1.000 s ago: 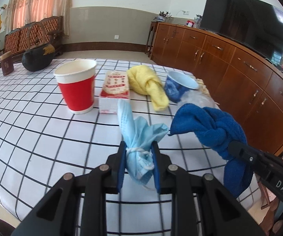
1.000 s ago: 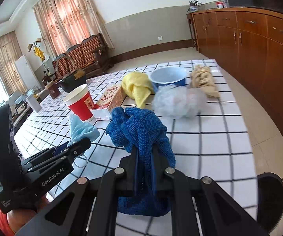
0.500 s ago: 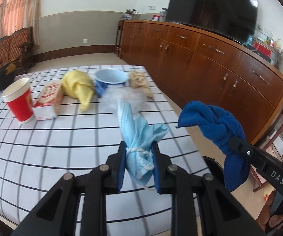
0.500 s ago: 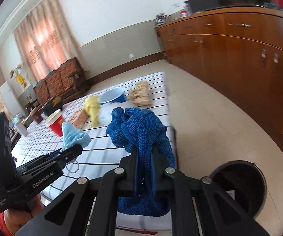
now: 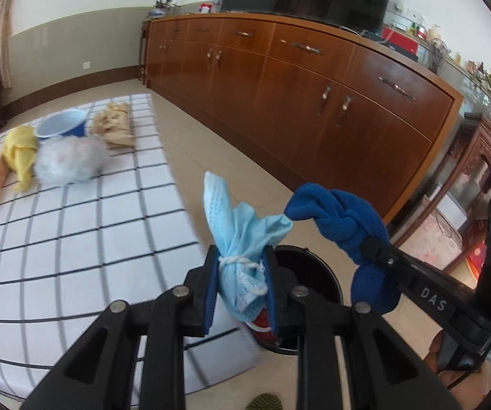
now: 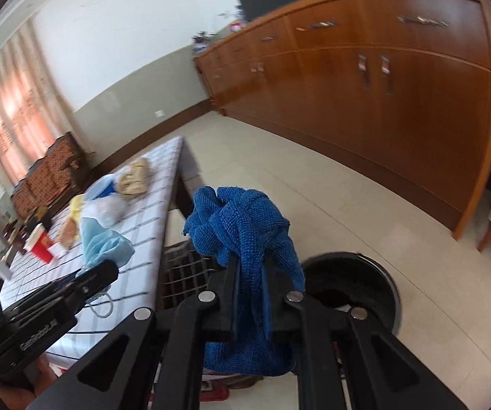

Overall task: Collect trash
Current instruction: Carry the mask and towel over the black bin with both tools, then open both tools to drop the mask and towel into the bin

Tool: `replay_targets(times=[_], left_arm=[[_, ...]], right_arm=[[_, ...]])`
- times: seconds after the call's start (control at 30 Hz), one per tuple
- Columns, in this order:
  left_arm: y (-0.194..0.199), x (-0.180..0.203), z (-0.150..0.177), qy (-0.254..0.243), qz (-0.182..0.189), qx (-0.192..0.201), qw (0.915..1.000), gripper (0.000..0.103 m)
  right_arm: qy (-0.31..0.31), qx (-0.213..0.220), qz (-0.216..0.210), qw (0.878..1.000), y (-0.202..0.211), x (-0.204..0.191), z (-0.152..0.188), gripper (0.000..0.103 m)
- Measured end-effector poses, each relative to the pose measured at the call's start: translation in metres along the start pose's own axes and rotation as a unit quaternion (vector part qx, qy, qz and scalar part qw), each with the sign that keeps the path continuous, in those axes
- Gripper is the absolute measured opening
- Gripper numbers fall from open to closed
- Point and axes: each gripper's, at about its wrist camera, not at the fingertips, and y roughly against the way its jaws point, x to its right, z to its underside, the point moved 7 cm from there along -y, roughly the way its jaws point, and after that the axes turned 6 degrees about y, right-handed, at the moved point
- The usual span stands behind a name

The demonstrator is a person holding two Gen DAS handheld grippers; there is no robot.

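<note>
My left gripper [image 5: 240,266] is shut on a crumpled light blue face mask [image 5: 242,232], held in the air past the table's right edge, just above a black round trash bin [image 5: 313,280] on the floor. My right gripper [image 6: 250,273] is shut on a knotted dark blue cloth [image 6: 245,225], also in the air, with the bin [image 6: 354,287] just right of it below. The blue cloth [image 5: 341,218] shows in the left wrist view too, and the mask [image 6: 103,242] in the right wrist view.
On the checked table [image 5: 74,222] lie a yellow cloth [image 5: 20,155], a blue bowl [image 5: 62,128], a white plastic wad [image 5: 69,162], crumpled brown paper [image 5: 115,128] and a red cup [image 6: 40,246]. A long wooden cabinet [image 5: 313,95] runs along the wall. Tiled floor lies between.
Both grippers have swung right, away from over the table toward the floor bin, each still holding its item. The bin is now directly below the left gripper.
</note>
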Motion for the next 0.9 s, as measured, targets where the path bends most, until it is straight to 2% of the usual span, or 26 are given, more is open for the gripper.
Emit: replay_targets(times=[0.37,0.67,0.9], left_arm=[[-0.062,0.057,0.039,-0.027,0.021,-0.065,0.9973,0.025],[-0.112,0.073,0.064,-0.023,0.008,-0.126,0.9917,0.025],[-0.139,0.068,0.073,-0.004,0.002,-0.166,0.9861,0.025]], right_arm=[[-0.064,-0.076,0.066,0.993,-0.017,0.079,0.034,0.011],[-0.092,-0.127,0.092,0.983,-0.042,0.098,0.052,0.011],[-0.109,-0.158,0.104,0.976,-0.067,0.105,0.058,0.011]])
